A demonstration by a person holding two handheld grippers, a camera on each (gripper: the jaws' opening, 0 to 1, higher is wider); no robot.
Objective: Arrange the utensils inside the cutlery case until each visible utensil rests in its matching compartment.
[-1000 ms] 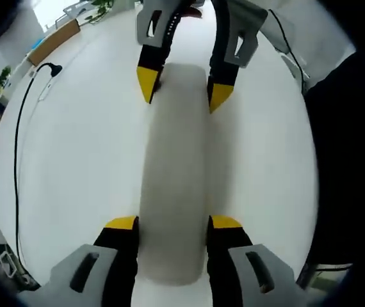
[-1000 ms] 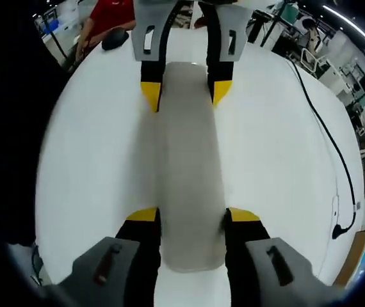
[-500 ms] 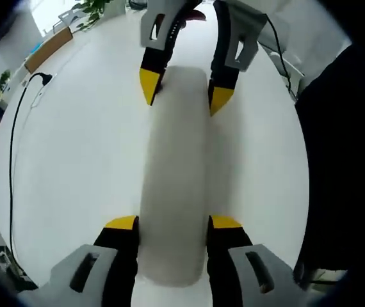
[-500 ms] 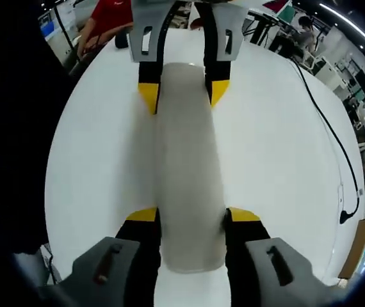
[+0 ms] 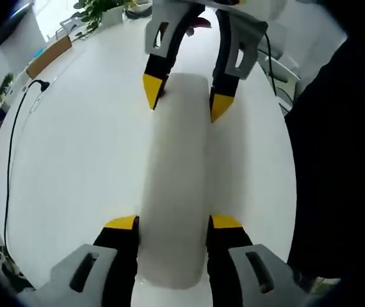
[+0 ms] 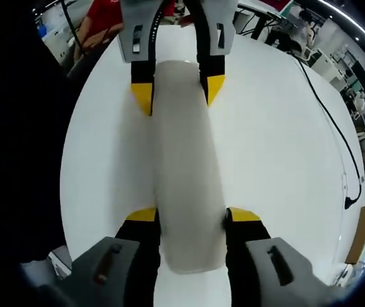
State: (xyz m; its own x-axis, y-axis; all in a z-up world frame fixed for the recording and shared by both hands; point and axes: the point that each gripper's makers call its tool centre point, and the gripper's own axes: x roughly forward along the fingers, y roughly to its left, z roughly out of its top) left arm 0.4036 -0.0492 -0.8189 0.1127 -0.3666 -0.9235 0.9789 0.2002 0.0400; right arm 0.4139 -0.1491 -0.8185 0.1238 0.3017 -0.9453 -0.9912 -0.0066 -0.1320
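Both tongs, left tongs [image 5: 173, 222] and right tongs [image 6: 185, 214], are clamping opposite ends of the long, seemingly rigid, smooth-walled cutlery case [image 5: 175, 185], likely light, above the white surface [image 5: 73, 160].

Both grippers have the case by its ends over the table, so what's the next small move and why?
Probably lower the case flat onto the table and let go. The left gripper and right gripper each clamp one end, the lid looks closed, and no utensils can be reached until it rests and opens.
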